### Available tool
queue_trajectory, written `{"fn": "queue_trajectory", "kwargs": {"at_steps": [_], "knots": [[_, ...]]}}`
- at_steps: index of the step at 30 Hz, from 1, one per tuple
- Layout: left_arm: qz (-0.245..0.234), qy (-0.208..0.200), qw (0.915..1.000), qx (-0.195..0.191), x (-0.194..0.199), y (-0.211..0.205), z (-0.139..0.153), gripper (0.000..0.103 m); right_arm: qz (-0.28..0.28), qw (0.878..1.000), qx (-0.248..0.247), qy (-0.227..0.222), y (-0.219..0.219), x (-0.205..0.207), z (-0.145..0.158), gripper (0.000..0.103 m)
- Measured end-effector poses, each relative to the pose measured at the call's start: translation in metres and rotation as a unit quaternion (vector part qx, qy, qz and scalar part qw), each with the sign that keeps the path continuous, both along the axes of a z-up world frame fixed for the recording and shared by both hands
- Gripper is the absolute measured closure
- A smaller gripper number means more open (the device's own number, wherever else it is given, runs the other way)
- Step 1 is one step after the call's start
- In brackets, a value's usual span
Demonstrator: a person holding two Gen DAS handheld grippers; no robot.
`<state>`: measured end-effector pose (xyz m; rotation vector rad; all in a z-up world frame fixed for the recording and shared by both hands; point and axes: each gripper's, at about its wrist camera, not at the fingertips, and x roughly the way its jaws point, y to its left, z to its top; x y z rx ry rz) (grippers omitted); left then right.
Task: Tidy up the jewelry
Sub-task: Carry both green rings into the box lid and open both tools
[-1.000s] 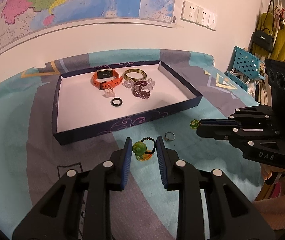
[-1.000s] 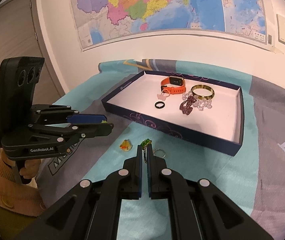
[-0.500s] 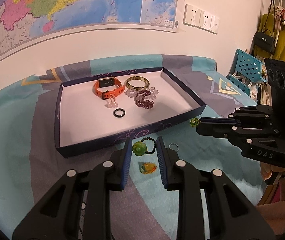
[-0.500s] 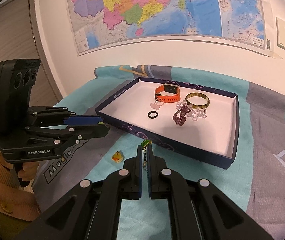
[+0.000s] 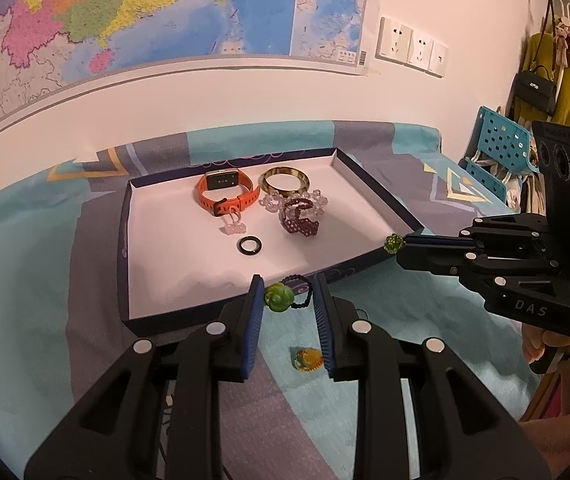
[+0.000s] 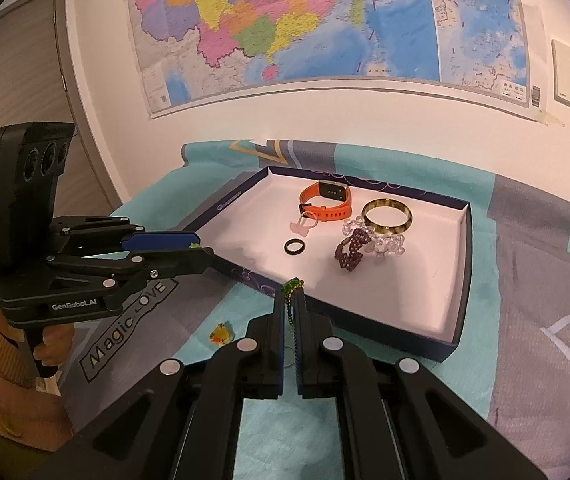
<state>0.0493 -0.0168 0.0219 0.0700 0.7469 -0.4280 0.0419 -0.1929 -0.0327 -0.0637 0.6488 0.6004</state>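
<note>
Nearby, yellow charm (image 5: 306, 359) on cloth, left tongs (image 5: 288, 300) clamping green-bead band (image 5: 285, 297), right tongs (image 6: 291, 292) pinching green chain (image 6: 291, 286)

Tray (image 5: 124, 240) front half bare; jewelry cluster (image 5: 263, 206) crowds the back.

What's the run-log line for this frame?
left gripper: shut on green flower ring | right gripper: shut on green bead chain | both near tray front edge | yellow charm on cloth
</note>
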Motion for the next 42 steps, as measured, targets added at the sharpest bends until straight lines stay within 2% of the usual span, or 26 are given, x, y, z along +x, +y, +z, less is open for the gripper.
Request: {"fn": "queue_trajectory", "kwargs": {"at_steps": [20, 42], "knots": [[0.018, 0.003, 0.9998, 0.007, 0.032, -0.005, -0.004, 0.078, -0.009, 1.000, -0.009, 0.000, 0.003, 0.031, 0.005, 0.100], [0.039, 0.023, 0.9989, 0.012, 0.063, -0.008, -0.021, 0.078, -0.017, 0.999, -0.022, 0.018, 0.008, 0.059, -0.008, 0.100]]}}
